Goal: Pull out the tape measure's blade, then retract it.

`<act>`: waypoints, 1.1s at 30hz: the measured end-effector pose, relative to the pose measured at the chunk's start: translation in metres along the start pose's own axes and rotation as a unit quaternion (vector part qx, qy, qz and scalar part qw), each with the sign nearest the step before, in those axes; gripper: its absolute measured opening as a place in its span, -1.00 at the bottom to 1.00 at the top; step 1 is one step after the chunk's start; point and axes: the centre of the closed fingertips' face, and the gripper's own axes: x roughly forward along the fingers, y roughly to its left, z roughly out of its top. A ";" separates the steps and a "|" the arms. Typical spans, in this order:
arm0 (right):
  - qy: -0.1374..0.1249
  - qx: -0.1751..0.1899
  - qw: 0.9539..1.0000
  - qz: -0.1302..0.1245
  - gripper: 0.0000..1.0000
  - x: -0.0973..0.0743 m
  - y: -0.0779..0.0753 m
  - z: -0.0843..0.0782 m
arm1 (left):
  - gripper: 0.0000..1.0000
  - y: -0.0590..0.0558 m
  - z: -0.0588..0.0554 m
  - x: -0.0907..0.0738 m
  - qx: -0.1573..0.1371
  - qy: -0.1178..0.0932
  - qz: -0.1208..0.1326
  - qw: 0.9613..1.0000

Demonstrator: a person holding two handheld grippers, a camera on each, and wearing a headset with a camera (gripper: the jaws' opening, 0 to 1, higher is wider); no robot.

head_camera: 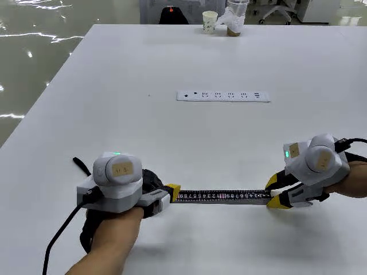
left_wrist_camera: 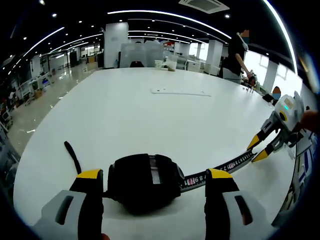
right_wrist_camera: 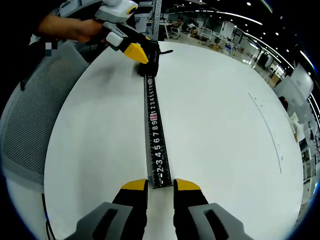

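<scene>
The right claw [right_wrist_camera: 160,187] is clenched on the free end of the blade [right_wrist_camera: 152,125], its yellow tips pinching the end from both sides. The left claw [left_wrist_camera: 155,175] grasps the black case [left_wrist_camera: 145,185], one jaw against each side.

The main risk, as I judge it, is the spring. If the right claw lets go all at once, or its narrow pinch slips, the blade will whip back into the case and may jolt it out of the left claw. Pulling off-line could also kink the blade, which runs straight and low over the table [head_camera: 172,137].

From the right claw the blade stretches directly ahead, numbers up, to the case held by the left claw. Past the case, a black strap [left_wrist_camera: 72,155] trails on the table. A power strip [head_camera: 222,96] lies well apart, farther up the table.
</scene>
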 end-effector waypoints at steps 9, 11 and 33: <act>-0.014 0.009 1.000 0.015 -0.75 0.000 0.003 0.001 | 0.43 0.002 -0.002 0.004 -0.004 0.004 0.005 1.000; -0.017 0.014 1.000 0.018 -0.76 -0.001 0.002 0.001 | 0.40 0.004 -0.002 0.005 -0.004 0.005 0.006 1.000; -0.030 0.024 0.999 0.020 -0.79 0.000 0.002 0.000 | 0.28 0.012 -0.009 0.011 -0.021 0.008 0.029 0.999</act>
